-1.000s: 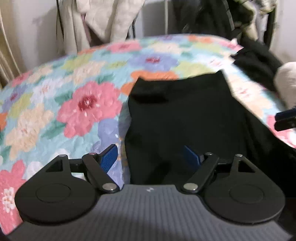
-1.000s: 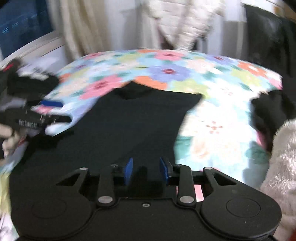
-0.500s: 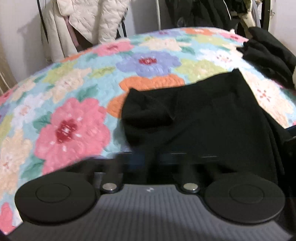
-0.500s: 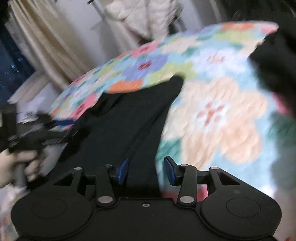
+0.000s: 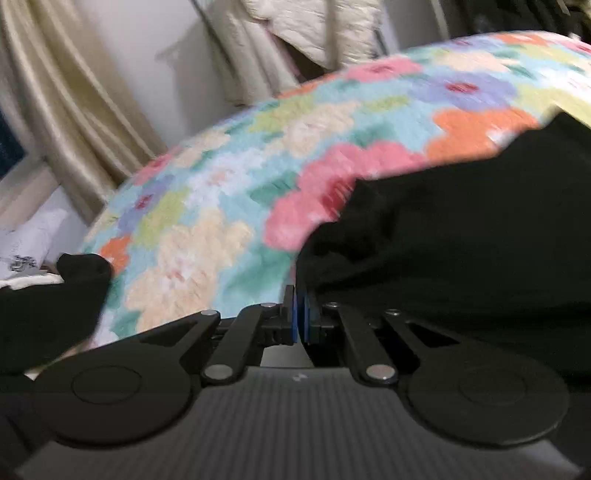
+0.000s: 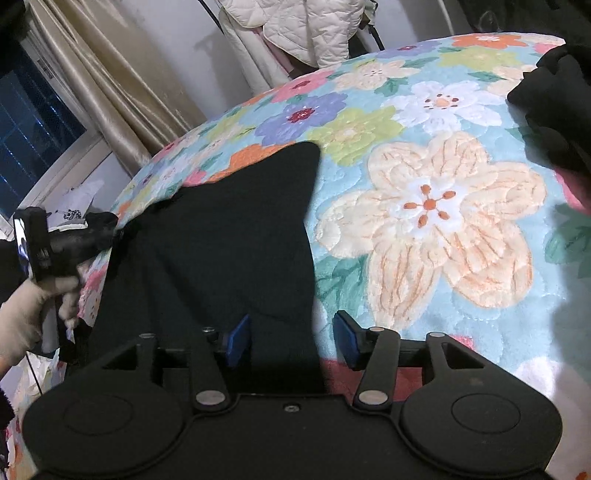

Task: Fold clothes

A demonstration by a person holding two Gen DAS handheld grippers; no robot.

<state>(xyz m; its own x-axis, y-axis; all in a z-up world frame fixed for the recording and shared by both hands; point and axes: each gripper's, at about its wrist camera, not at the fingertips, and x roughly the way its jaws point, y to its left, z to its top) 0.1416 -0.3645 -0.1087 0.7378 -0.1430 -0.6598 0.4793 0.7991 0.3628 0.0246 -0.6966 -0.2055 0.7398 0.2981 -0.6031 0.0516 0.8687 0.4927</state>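
Note:
A black garment (image 6: 229,240) lies spread on the flowered bedspread (image 6: 424,221). In the right wrist view my right gripper (image 6: 291,341) hovers low over the garment's near right edge. Its jaws are opening, the cloth lies between the blue pads, and they do not press it. My left gripper (image 6: 116,230), held by a white-gloved hand (image 6: 18,317), reaches the garment's left edge. In the blurred left wrist view the left gripper (image 5: 299,317) has its pads together with the black garment (image 5: 461,240) hanging into them.
A pile of dark clothes (image 6: 554,103) sits at the bed's far right. A white quilted jacket (image 6: 295,29) hangs behind the bed, with beige curtains (image 6: 110,74) and a dark window (image 6: 29,122) to the left. Dark cloth (image 5: 48,302) lies by the left edge.
The left gripper went from open to shut and swung to the garment's left edge. The right gripper's jaws widened as it sank and tilted over the garment's near right edge.

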